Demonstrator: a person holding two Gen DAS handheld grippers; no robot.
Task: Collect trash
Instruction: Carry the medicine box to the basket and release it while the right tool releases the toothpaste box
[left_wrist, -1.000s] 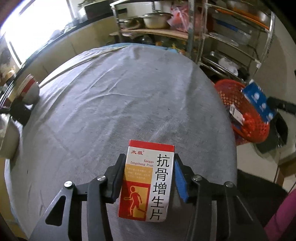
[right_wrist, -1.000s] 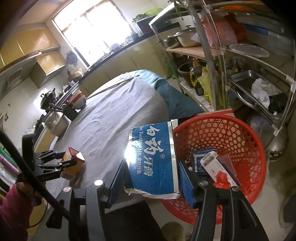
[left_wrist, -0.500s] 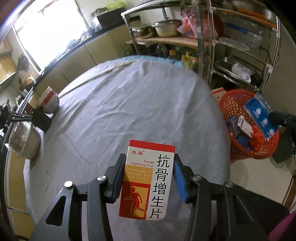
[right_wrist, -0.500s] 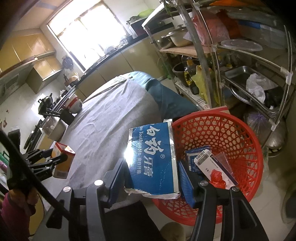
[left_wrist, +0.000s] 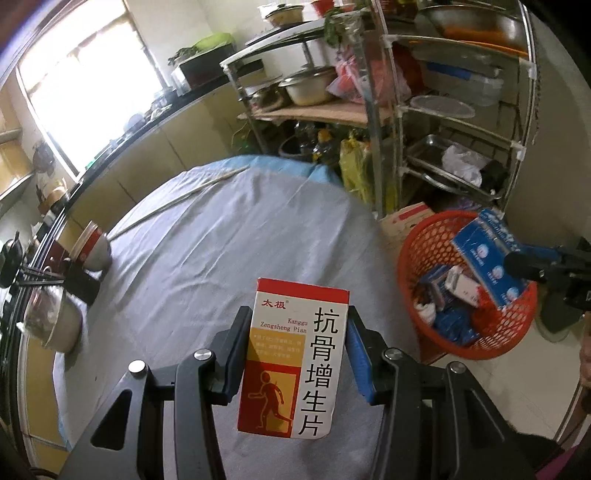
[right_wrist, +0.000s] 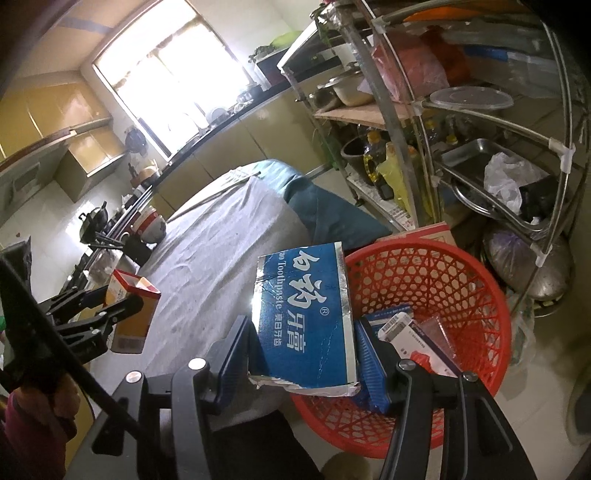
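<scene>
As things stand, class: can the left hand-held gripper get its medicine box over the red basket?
Probably yes: left hand-held gripper grips the medicine box; nothing blocks the red basket.

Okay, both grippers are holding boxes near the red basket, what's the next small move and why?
Probably open the right gripper: its blue toothpaste box already hangs at the red basket rim, while the left gripper holds its medicine box over the table.

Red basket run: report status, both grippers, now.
Left gripper shut on medicine box, over the grey table. Right gripper shut on blue toothpaste box, at red basket rim. Basket part full; nothing blocking.
</scene>
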